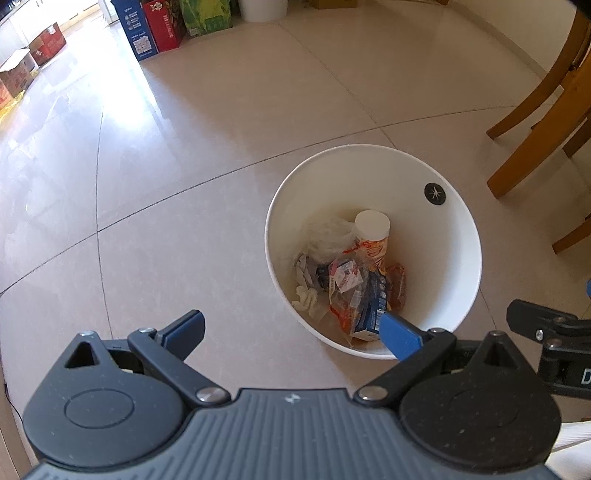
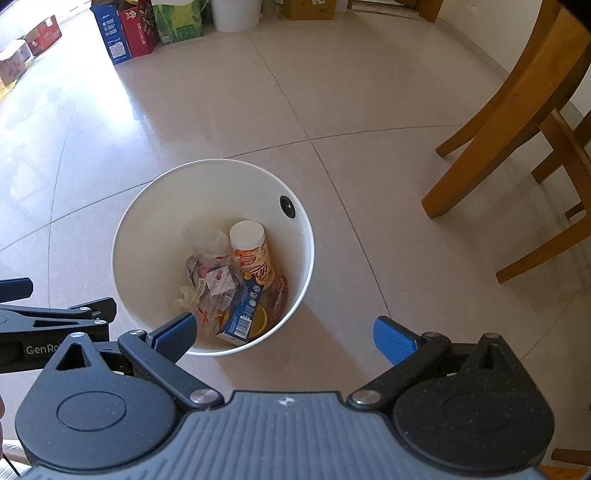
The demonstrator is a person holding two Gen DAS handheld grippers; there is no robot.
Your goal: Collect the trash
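Observation:
A round white trash bin (image 1: 454,236) (image 2: 147,206) stands on the tiled floor. Inside it lie a white-lidded snack canister (image 1: 372,230) (image 2: 249,247), a blue carton (image 1: 373,314) (image 2: 242,314), crumpled clear plastic (image 1: 325,236) (image 2: 207,240), wrappers and tissue. My left gripper (image 1: 295,328) hovers open above the bin's near left rim, nothing between its blue pads. My right gripper (image 2: 284,332) hangs open above the bin's near right rim, also empty. Part of the other gripper's black body shows at the edge of each view.
Wooden chair legs (image 1: 535,122) (image 2: 491,147) rise to the right of the bin. Blue, red and green cartons (image 1: 162,26) (image 2: 144,29) line the far wall beside a white bucket (image 2: 234,14). Cardboard boxes (image 1: 22,70) sit far left. Shiny tile floor surrounds the bin.

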